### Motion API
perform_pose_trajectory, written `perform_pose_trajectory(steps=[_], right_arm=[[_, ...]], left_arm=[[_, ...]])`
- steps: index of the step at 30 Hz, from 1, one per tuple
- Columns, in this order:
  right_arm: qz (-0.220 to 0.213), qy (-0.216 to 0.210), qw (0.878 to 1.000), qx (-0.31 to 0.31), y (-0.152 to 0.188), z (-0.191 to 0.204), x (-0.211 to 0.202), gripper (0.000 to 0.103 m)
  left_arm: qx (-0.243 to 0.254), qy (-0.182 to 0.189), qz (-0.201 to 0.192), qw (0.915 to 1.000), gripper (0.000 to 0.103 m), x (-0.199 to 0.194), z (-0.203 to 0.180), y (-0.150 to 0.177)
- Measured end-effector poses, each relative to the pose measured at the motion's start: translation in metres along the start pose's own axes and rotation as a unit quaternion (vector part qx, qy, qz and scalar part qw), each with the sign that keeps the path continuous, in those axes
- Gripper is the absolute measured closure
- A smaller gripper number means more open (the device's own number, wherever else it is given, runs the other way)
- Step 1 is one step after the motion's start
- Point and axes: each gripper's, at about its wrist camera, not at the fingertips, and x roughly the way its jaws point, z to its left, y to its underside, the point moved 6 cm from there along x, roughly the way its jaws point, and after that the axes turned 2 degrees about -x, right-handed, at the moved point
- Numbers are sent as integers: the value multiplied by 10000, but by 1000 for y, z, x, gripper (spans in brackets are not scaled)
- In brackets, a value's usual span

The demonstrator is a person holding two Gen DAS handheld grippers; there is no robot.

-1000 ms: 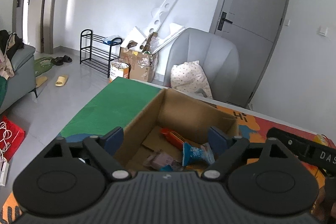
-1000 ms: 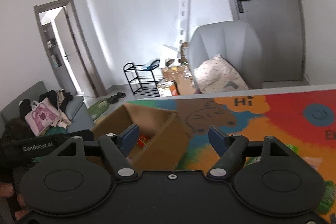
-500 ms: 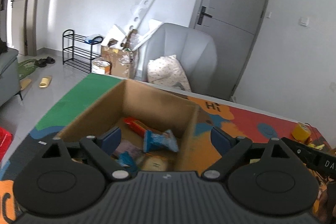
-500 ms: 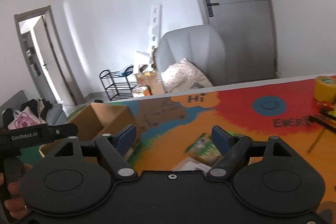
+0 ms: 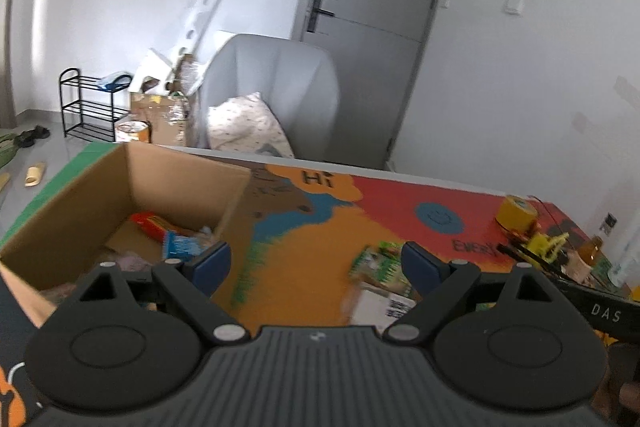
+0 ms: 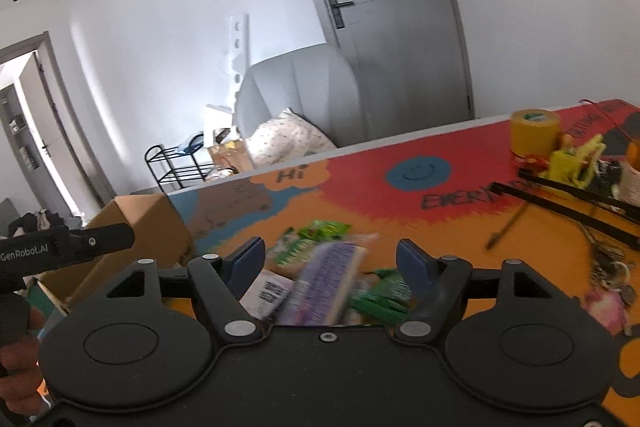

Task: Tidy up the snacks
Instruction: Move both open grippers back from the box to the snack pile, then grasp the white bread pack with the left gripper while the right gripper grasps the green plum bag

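Left wrist view: the left gripper (image 5: 316,263) hangs above the bench (image 5: 304,267), its fingers (image 5: 210,265) spread wide with nothing between them. At left stands an open cardboard box (image 5: 80,195) holding several snacks, among them a red packet (image 5: 154,223) and a blue packet (image 5: 180,245). To the right of the box, on the painted bench surface, lie a green snack packet (image 5: 378,261) and a white packet (image 5: 382,307) just beside it, both blurred. A yellow tape roll (image 5: 516,213) sits near the far right edge.

Right wrist view: the right gripper (image 6: 330,263) is poised over a loose pile of snacks on the bench; its fingers (image 6: 414,263) have just been closing a little but stand apart, pressing on nothing. A purple packet (image 6: 324,279) lies below the gap, flanked by green packets (image 6: 316,233) and the white packet (image 6: 270,291). The cardboard box stands well to the left, behind the left gripper's body (image 6: 64,247), which a hand (image 6: 18,375) holds.
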Motion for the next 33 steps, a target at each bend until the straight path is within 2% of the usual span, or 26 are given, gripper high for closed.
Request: perform_pose_trajectory(steps=[8, 17, 29, 33], right_arm=[[76, 176, 9997, 148, 10, -26, -4, 30], [247, 214, 9988, 377, 22, -48, 11, 31], [551, 143, 9973, 461, 30, -56, 42, 31], [677, 124, 9966, 454, 31, -56, 55, 35]], left_arm=[[95, 169, 246, 9995, 12, 23, -23, 17], [265, 211, 637, 9974, 14, 53, -39, 39], [395, 179, 1096, 9930, 14, 95, -49, 57], [390, 145, 1210, 9918, 14, 107, -49, 61]])
